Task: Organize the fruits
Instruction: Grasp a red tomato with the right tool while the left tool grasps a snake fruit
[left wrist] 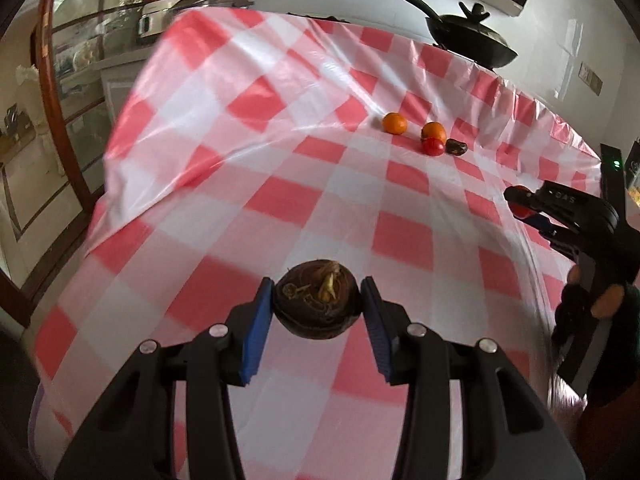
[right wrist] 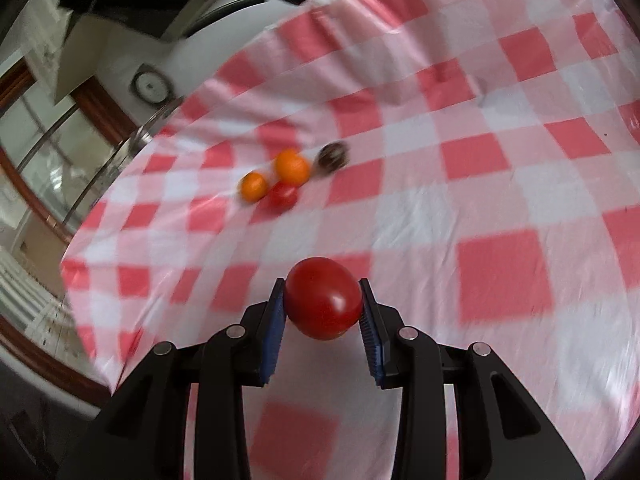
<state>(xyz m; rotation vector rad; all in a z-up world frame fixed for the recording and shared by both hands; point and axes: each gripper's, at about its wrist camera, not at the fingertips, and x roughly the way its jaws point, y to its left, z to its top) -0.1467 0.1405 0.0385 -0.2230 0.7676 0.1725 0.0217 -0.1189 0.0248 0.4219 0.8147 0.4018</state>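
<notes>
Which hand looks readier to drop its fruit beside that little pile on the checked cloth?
Probably the right. Its tongs grip a red tomato, and the pile, with a matching tomato, looks nearer in its view. The left tongs hold a dark brown fruit, seemingly farther off.

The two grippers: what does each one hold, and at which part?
Left gripper holds a brown water chestnut by its two sides. Right gripper holds a red tomato, also by its sides.
</notes>
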